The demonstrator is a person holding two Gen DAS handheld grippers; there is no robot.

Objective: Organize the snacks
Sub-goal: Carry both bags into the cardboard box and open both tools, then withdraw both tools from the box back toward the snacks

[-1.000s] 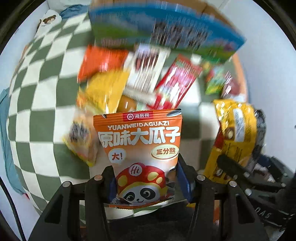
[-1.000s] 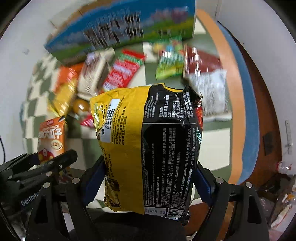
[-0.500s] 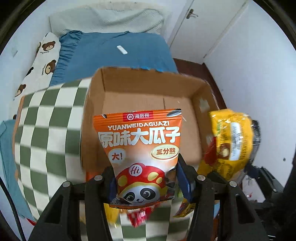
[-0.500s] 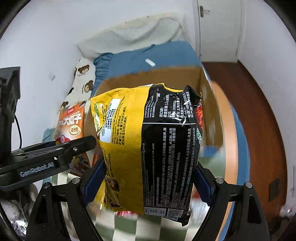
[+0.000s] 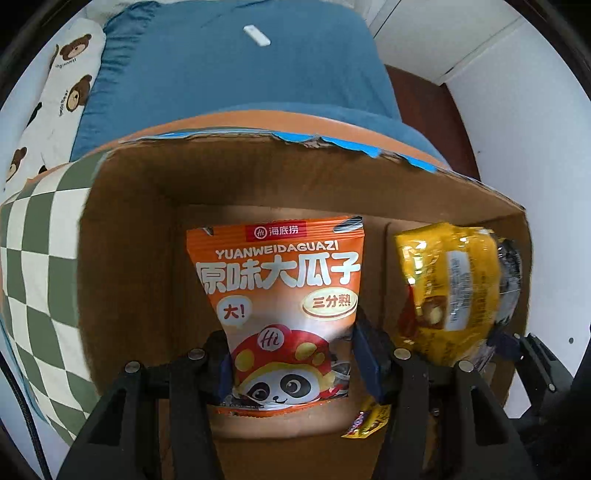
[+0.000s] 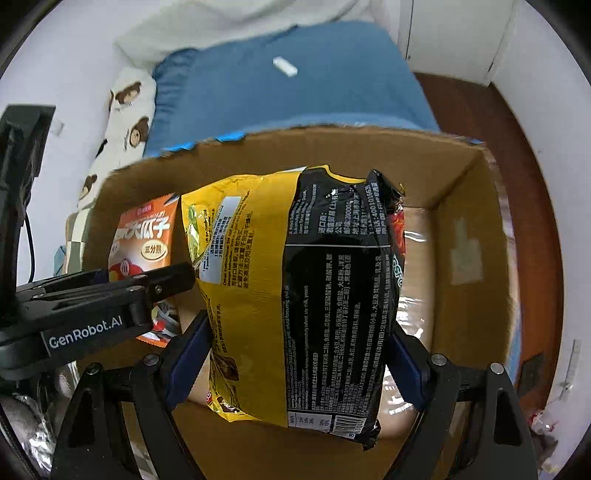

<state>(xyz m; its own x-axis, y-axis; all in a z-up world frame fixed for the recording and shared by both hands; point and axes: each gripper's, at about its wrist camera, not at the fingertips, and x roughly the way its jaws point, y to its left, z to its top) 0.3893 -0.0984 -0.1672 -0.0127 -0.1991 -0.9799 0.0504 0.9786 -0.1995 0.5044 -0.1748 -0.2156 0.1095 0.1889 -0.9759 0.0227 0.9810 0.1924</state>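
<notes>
My left gripper (image 5: 291, 365) is shut on an orange sunflower-seed packet (image 5: 280, 291) with a panda on it, held upright inside the open cardboard box (image 5: 125, 236). My right gripper (image 6: 295, 354) is shut on a yellow and black noodle packet (image 6: 295, 295), held inside the same box (image 6: 476, 229). In the left wrist view the noodle packet (image 5: 458, 288) hangs to the right of the orange packet. In the right wrist view the orange packet (image 6: 142, 240) and the left gripper's black finger (image 6: 110, 291) sit to the left. A small yellow wrapper (image 5: 365, 421) lies on the box floor.
The box stands on a green and white checked cloth (image 5: 29, 266). Behind it is a blue bed (image 5: 236, 70) with a bear-print pillow (image 5: 55, 88) and a small white object (image 5: 256, 35). White walls and a dark wooden floor (image 6: 532, 147) lie to the right.
Both grippers have moved forward and down from above the snack pile into the cardboard box, each still holding its packet. The box now fills both views.
</notes>
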